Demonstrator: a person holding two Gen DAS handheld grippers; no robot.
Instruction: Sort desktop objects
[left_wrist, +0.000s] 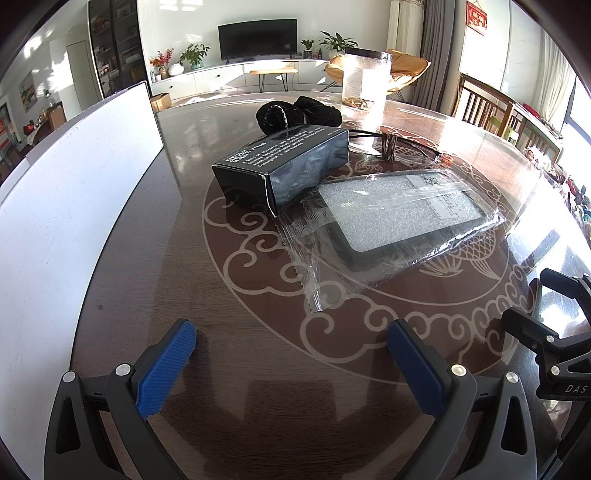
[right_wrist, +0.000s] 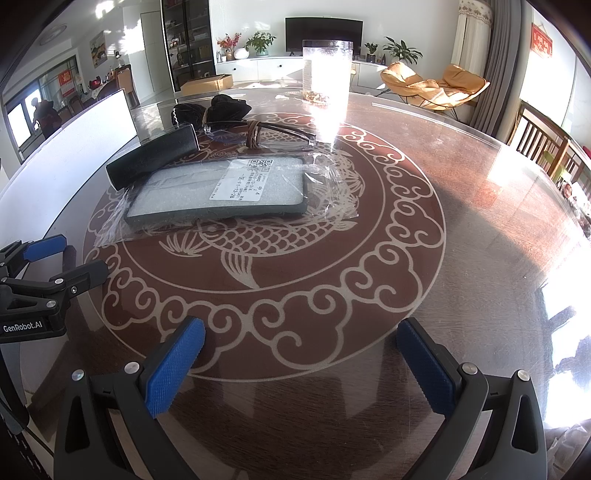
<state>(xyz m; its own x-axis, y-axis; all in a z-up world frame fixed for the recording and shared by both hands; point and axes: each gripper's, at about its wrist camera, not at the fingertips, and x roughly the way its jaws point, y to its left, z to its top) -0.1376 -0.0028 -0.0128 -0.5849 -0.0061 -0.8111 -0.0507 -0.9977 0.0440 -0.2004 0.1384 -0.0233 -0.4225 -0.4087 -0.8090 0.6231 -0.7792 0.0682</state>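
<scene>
The left gripper (left_wrist: 291, 341) is wide open. Its two black arms end in blue bumpy pads (left_wrist: 168, 367), and there is a big gap between them with nothing inside. It sits low, just above the tabletop (left_wrist: 258, 369), and points forward. The right gripper (right_wrist: 301, 341) looks the same: black arms, blue pads (right_wrist: 173, 369), spread far apart and holding nothing. It is low over the tabletop too. The two grippers are side by side. From the left one's camera, the right gripper shows at the right edge. From the right one's camera, the left gripper shows at the left edge, with its pads apart.
</scene>
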